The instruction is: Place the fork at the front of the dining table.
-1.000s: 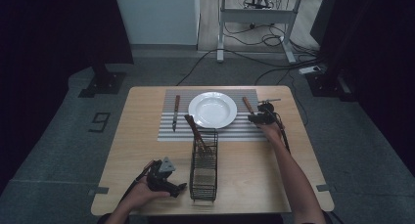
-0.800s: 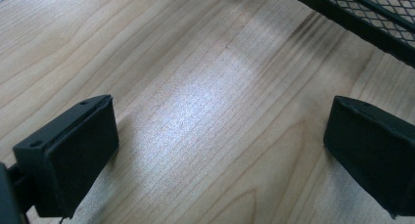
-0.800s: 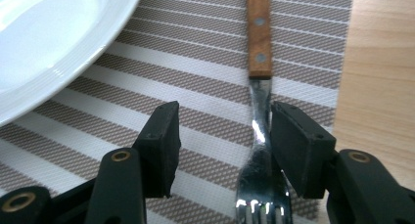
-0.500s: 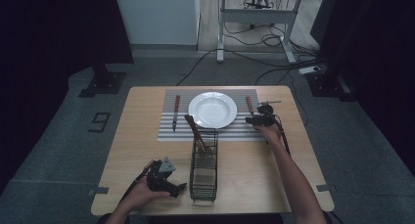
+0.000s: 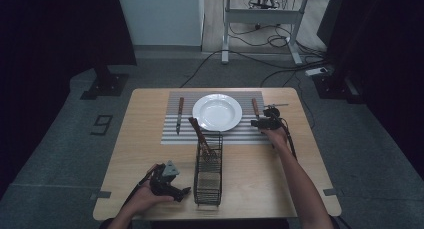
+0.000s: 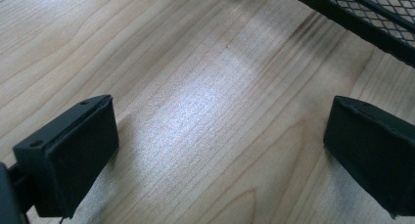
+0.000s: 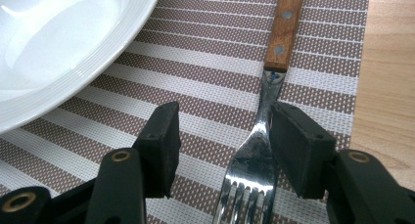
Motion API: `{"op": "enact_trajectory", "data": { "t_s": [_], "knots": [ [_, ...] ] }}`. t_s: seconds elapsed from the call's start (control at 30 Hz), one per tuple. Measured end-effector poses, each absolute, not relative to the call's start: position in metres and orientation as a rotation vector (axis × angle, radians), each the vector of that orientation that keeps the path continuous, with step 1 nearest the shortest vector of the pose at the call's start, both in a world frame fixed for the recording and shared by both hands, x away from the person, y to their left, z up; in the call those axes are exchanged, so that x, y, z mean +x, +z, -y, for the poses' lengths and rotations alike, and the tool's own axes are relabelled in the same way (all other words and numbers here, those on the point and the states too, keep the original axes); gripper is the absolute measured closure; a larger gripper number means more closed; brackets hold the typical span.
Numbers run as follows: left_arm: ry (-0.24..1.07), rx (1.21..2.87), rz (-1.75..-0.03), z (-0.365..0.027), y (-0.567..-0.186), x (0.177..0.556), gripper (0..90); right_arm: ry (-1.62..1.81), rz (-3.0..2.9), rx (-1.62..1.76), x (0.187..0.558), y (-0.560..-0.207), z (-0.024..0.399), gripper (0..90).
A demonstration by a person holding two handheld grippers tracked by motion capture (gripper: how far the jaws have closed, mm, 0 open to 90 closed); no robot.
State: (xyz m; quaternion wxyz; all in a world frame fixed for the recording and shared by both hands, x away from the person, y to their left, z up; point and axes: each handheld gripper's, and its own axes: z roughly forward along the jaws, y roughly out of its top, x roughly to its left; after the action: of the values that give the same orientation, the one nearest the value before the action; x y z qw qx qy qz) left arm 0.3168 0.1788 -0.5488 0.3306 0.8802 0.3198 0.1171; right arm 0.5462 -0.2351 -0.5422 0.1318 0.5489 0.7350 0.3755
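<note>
My R gripper (image 7: 222, 138) slid back w/ jaws apart, fork (image 7: 264, 136) left flat on placemat (image 7: 313, 62); L gripper (image 6: 220, 155) unmoved, jaws apart.

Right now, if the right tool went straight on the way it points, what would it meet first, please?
Probably the fork lying on the striped placemat: its neck sits between the right tool's open jaws, wooden handle ahead. Depth is unclear.

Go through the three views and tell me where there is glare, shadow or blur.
High view: dim and soft, dark curtains at both sides, the plate the brightest thing. Left gripper view: a pale sheen on the table, a dark shadow beside the wire basket. Right gripper view: sharp, with glare on the plate's rim and the fork.
</note>
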Motion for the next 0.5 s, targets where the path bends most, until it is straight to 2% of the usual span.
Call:
{"op": "enact_trajectory", "data": {
  "t_s": [0.5],
  "knots": [
    [0.308,2.298,-0.842,-0.1792,-0.5489,0.3155,0.0,1.109,-2.134,1.605,0.5449,-0.5424,0.2356,45.1]
  ]
}}
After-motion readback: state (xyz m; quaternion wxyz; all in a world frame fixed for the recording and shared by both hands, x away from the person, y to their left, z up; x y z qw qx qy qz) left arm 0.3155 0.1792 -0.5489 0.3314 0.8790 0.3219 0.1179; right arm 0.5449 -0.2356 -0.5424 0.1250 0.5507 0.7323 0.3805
